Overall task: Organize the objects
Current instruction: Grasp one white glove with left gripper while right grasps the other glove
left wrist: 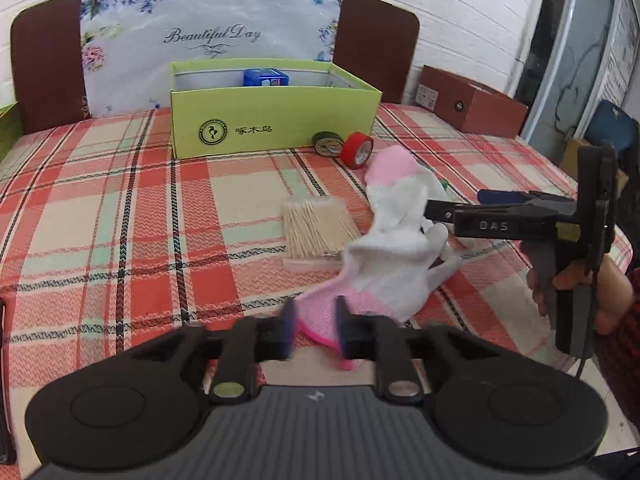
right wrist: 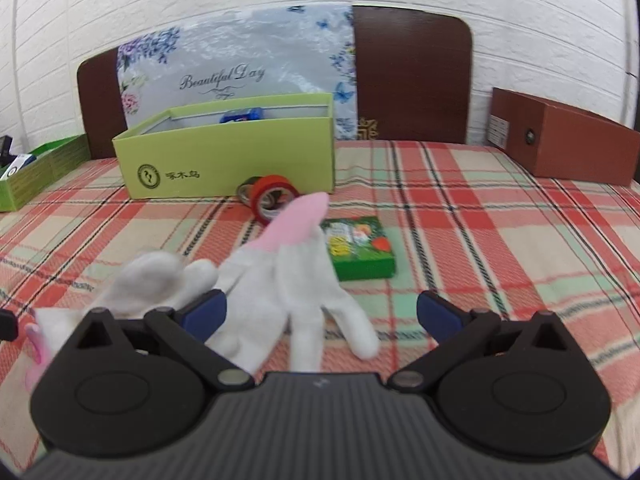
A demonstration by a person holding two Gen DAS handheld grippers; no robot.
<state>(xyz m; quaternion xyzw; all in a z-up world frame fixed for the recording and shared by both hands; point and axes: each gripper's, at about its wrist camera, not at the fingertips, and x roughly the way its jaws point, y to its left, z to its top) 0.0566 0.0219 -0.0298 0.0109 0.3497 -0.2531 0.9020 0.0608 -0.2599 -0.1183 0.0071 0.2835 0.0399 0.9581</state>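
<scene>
Left wrist view: headboard cover (left wrist: pixel 212 36) reads "Beautiful Day". Green box (left wrist: pixel 276 120) near the bed's head edge carries a round logo and three Chinese characters; a blue packet (left wrist: pixel 266 78) shows above its rim, lettering too small to read. Dark tape roll (left wrist: pixel 328 143) and red tape roll (left wrist: pixel 357 150) stand at the box's right corner. Left gripper (left wrist: pixel 316 326) pads blurred, jaws partly apart, pink cuff of a white glove (left wrist: pixel 394 264) lying between them; contact not resolvable. Cotton swab pack (left wrist: pixel 318 230) sits mid-bed, right side covered by glove. Right gripper (left wrist: pixel 440 210) enters from right edge, marked "DAS", tips over the gloves; a hand (left wrist: pixel 580 284) grips its handle.

Right wrist view: right gripper (right wrist: pixel 322 314) jaws wide, nothing pressed; second glove (right wrist: pixel 296 280) lies between the fingers. Green card box (right wrist: pixel 360 248), print unreadable. Brown box (right wrist: pixel 560 140) at right edge, label illegible
</scene>
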